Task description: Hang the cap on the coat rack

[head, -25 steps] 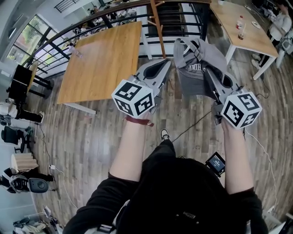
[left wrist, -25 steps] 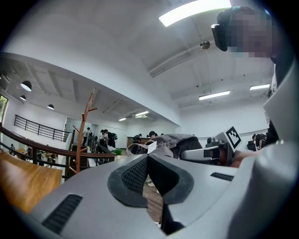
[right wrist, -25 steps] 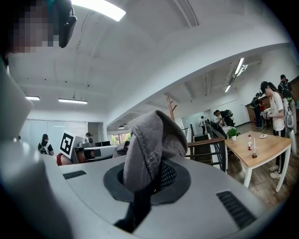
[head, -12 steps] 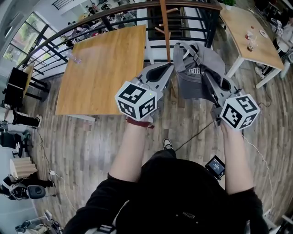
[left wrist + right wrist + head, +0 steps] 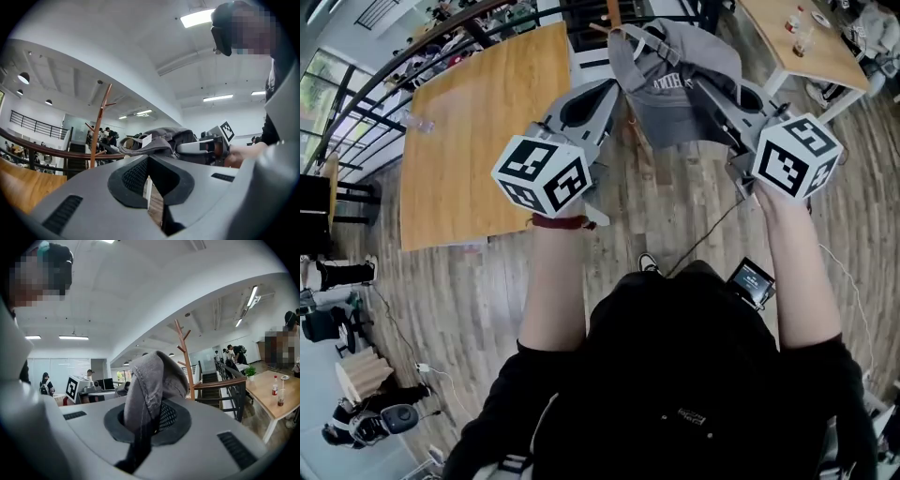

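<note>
My right gripper (image 5: 705, 86) is shut on a grey cap (image 5: 675, 80); a fold of its fabric (image 5: 150, 380) stands pinched between the jaws and the rest hangs in front of them. To its left my left gripper (image 5: 611, 87) is level with it, shut and holding nothing, its tips meeting (image 5: 148, 157) just short of the cap (image 5: 159, 138). The wooden coat rack (image 5: 613, 12) stands right behind the cap, by the railing. In the gripper views its pole and pegs (image 5: 99, 124) (image 5: 184, 350) rise a little way ahead.
A large wooden table (image 5: 478, 122) lies at the left. A dark railing (image 5: 441, 37) with a wooden handrail runs behind it and the rack. A second table (image 5: 797, 42) with bottles stands at the right. A small device (image 5: 753, 281) with a cable lies on the plank floor.
Both grippers and the cap have moved forward toward the coat rack. The rack's pole, earlier clear of the cap, now stands directly behind it.
</note>
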`<state>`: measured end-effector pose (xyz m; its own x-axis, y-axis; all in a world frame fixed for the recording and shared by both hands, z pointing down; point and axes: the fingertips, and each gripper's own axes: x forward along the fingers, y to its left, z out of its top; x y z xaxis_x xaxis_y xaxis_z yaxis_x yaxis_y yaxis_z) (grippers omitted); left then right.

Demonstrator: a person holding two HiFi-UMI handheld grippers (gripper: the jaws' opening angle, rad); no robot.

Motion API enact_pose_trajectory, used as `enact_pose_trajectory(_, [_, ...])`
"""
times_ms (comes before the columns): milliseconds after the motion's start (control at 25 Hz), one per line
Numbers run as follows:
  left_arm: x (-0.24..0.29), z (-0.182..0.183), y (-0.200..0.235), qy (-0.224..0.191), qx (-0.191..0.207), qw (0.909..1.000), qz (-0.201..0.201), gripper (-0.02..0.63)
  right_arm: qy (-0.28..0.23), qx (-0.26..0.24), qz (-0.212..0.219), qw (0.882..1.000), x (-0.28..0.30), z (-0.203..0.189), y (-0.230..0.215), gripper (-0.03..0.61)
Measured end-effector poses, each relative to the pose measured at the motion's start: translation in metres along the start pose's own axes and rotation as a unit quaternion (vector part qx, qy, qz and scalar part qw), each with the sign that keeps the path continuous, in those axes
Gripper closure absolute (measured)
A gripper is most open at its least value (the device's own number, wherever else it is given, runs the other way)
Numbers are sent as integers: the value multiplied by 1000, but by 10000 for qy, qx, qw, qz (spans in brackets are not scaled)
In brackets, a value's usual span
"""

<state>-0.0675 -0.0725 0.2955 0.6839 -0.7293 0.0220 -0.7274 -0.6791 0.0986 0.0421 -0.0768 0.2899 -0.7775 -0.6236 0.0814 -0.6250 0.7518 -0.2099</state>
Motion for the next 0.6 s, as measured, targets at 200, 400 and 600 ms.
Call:
enact_pose_trajectory(200, [12,6,10,-72,2,9999,-81,609,22,-21,26,10000,9,7,-4,552])
enact_pose_trajectory(400, [16,13,9,-80,52,9998,-179,609,14,22,77,10000,11,13,-7,552])
enact_pose_trajectory(600, [32,18,23,-80,65,9999,-128,609,25,60,181,9998,23,22,-23,552])
